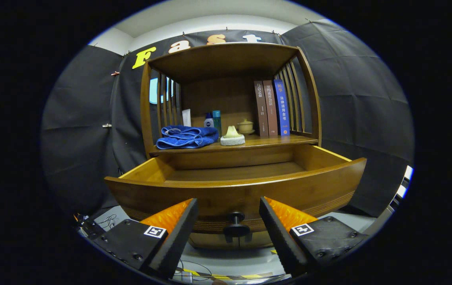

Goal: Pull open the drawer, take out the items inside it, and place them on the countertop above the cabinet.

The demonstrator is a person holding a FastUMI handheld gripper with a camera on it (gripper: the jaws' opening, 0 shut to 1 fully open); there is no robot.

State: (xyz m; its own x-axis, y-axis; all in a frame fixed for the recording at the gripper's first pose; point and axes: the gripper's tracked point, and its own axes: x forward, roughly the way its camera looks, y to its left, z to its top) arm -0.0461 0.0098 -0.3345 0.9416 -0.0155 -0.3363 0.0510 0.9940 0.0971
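Drawer pulled out from the cabinet, curved front rim facing the gripper; inside floor visible and bare. Countertop above it, left to right: folded blue towel near the left front edge, small bottles behind it, pale soap-like lump on a white pad at the front edge, small lidded pot farther back, three upright books against the right slats. Open room on the countertop's right front. Gripper fingers spread wide, holding nothing, dark drawer knob between them, untouched.
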